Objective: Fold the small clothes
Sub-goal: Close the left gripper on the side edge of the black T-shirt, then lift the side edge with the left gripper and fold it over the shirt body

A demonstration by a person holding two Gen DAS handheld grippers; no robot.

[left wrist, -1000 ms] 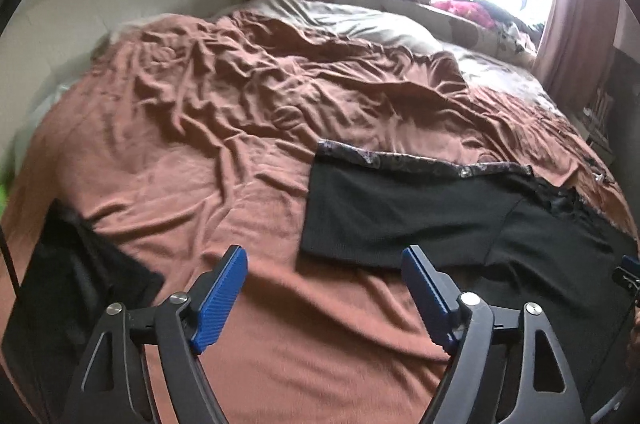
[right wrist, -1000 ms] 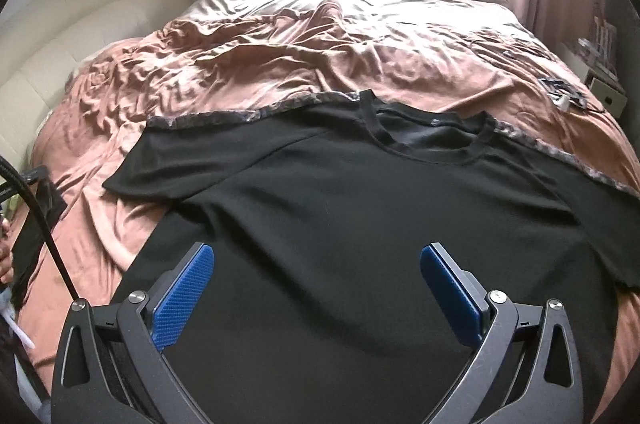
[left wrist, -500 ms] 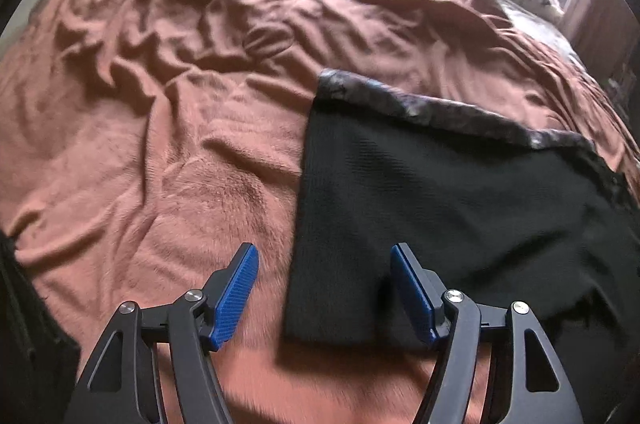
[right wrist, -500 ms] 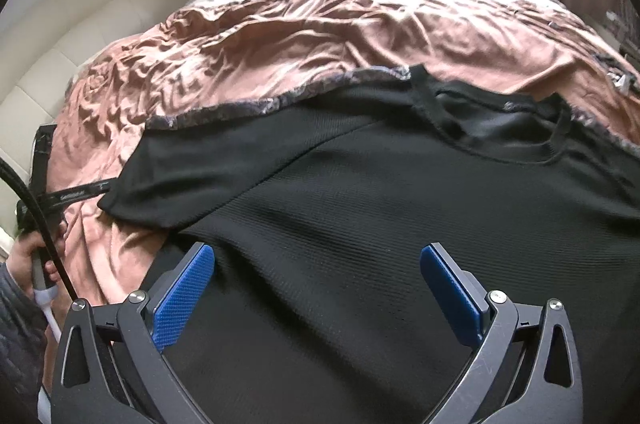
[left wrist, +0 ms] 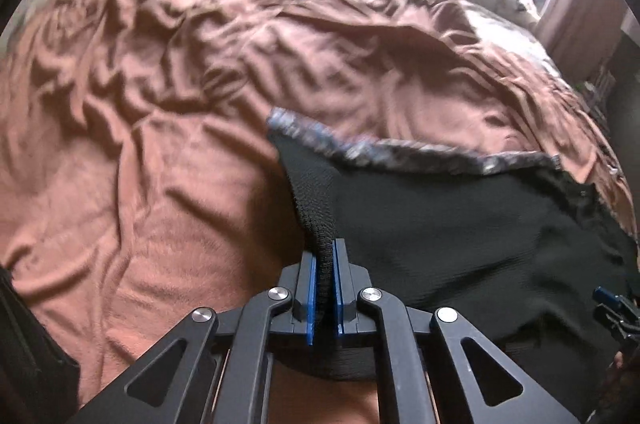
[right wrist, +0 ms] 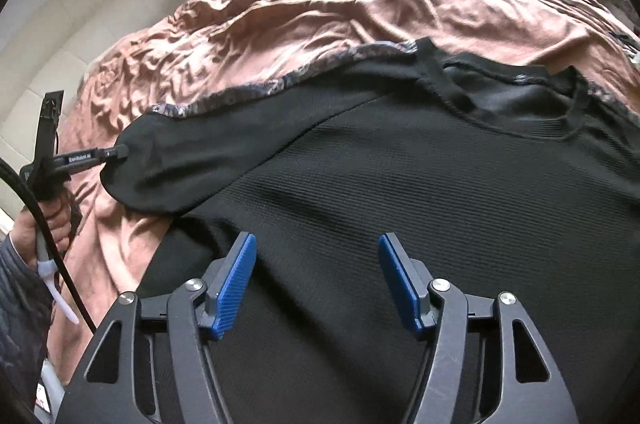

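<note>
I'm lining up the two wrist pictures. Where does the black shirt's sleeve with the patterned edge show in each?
Left wrist: the sleeve is at centre, its end pinched in the left gripper.
Right wrist: the sleeve lies at middle left, the left gripper clamped on its end; the right gripper is closing over the shirt body, not gripping yet.
Shared landmark: the patterned edge.

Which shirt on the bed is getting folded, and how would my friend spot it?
Look at the big bed with the rumpled brown blanket. Spread flat on its near side lies a black T-shirt, one sleeve pinched in the closing left gripper. Unlike the plain blanket, it is ribbed black with a round neck and a patterned grey strip along its shoulders.
</note>
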